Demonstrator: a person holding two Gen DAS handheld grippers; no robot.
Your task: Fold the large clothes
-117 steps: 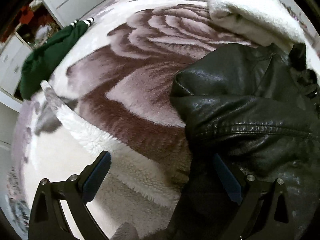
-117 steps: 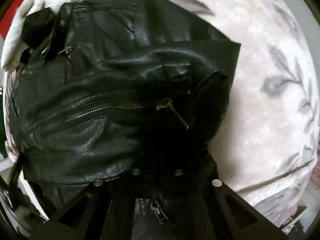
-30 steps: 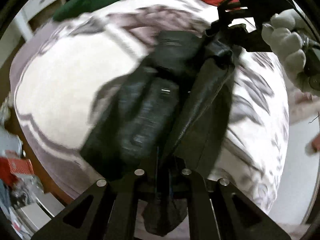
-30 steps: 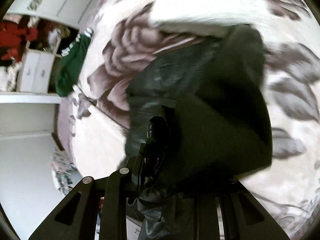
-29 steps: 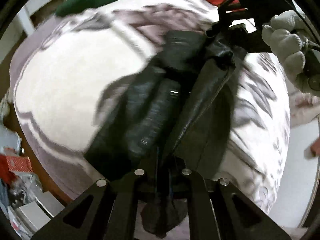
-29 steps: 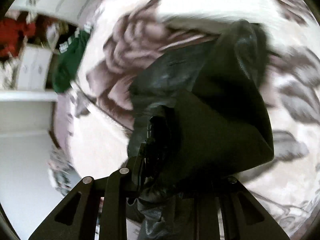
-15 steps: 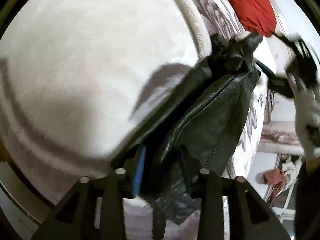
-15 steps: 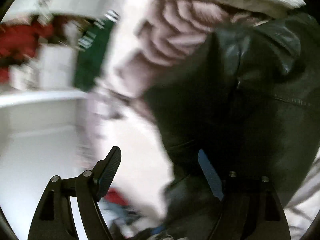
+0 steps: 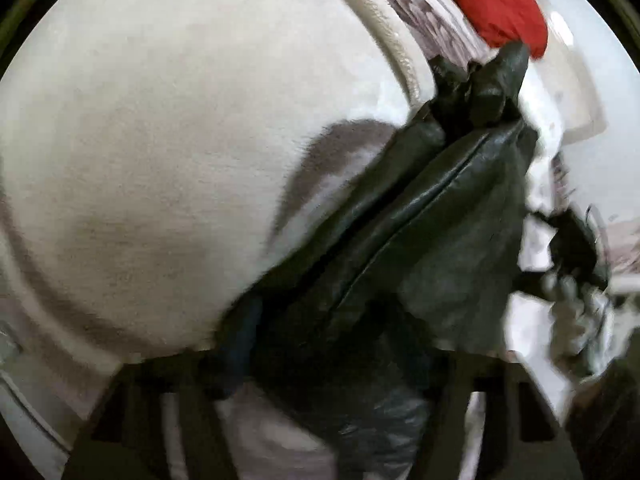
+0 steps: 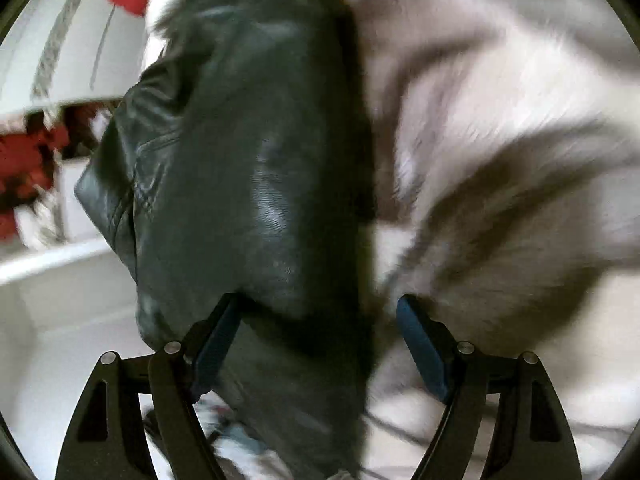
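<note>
The black leather jacket [image 9: 420,240] lay bunched on the bed's plush floral blanket [image 9: 160,160], a red cloth [image 9: 500,4] beyond it. The left claw [image 9: 332,344] was blurred (whether it pinched the jacket or had spread, I cannot tell). The right claw [image 10: 316,344] stood spread wide, its blue-padded fingers [image 10: 420,344] either side of the jacket's lower edge [image 10: 260,200], gripping nothing.

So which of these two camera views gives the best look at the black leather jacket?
The right wrist view: the black leather jacket fills the left half, with its seams and sheen clear, between the open right gripper. The left wrist view shows the jacket too, stretched across the blanket, but blurrier.
</note>
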